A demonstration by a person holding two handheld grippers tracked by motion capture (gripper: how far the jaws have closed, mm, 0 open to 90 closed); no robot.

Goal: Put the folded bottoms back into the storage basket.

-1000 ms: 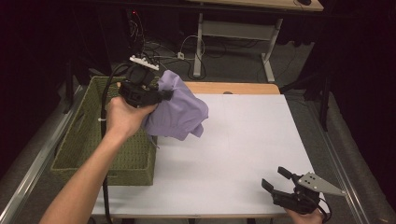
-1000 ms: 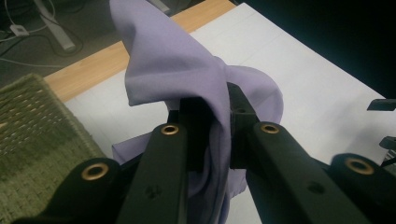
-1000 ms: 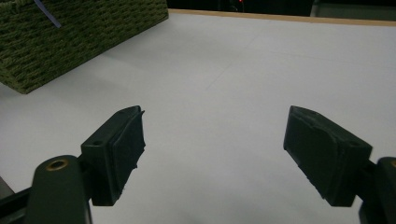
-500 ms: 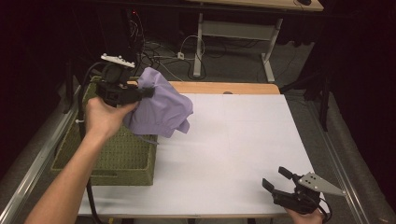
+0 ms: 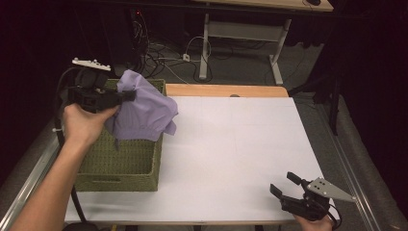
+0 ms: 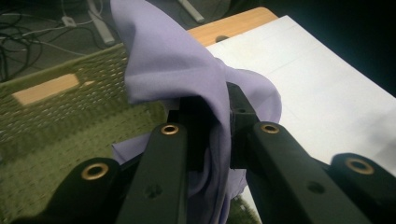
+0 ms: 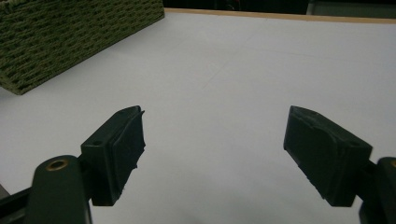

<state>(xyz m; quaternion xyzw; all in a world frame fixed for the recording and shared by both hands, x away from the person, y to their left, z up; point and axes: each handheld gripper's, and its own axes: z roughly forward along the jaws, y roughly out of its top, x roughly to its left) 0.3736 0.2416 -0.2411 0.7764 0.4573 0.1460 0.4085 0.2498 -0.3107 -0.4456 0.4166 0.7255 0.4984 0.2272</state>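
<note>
Left gripper [image 5: 129,95] clamps cloth [image 5: 144,111] over basket rim [image 5: 158,144].

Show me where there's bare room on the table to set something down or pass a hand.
The white tabletop is bare from the green woven basket across to its right edge, and from the wooden strip down to the right gripper. It is crowded at the left: the left gripper holds the purple cloth over the basket.

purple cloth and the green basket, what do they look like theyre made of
Purple cloth: thin woven fabric, matte; it drapes in soft folds from the left gripper. Green basket: woven fibre, perhaps seagrass or paper cord, matte; rows of rough plaited weave show on its walls.
</note>
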